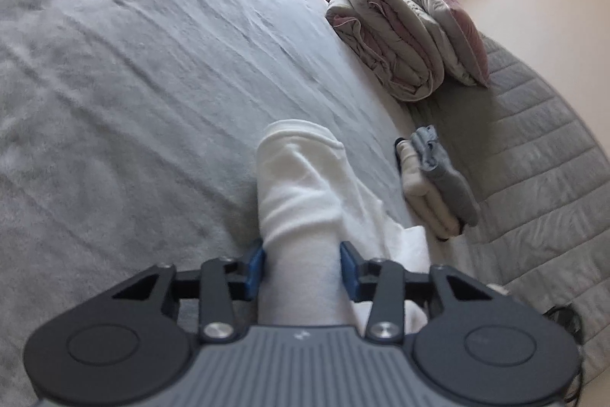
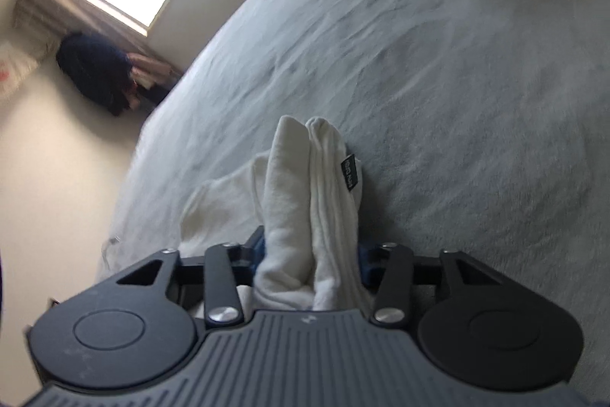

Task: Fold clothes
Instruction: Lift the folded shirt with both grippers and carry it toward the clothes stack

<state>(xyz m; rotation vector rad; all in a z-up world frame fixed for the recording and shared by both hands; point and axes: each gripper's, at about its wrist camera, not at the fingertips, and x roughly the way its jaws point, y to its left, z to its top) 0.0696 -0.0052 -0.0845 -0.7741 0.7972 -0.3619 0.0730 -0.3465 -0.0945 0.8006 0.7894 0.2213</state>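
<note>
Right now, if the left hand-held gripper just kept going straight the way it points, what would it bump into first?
Probably only the white garment that the left hand-held gripper already holds between its blue pads. Beyond that lies the grey bedspread; since the gripper tilts downward, it would likely meet that next, though depth is hard to judge.

A bed (image 1: 133,71) is carrying everything, spread with a wrinkled light grey blanket (image 2: 438,82). A white garment (image 1: 305,178) is lying on it near the front. Farther back, a rolled duvet (image 1: 389,37) and a pillow (image 1: 446,25) are resting together, with a small stack of folded clothes (image 1: 431,185) sitting nearer, on a quilted grey cover (image 1: 541,159).
</note>
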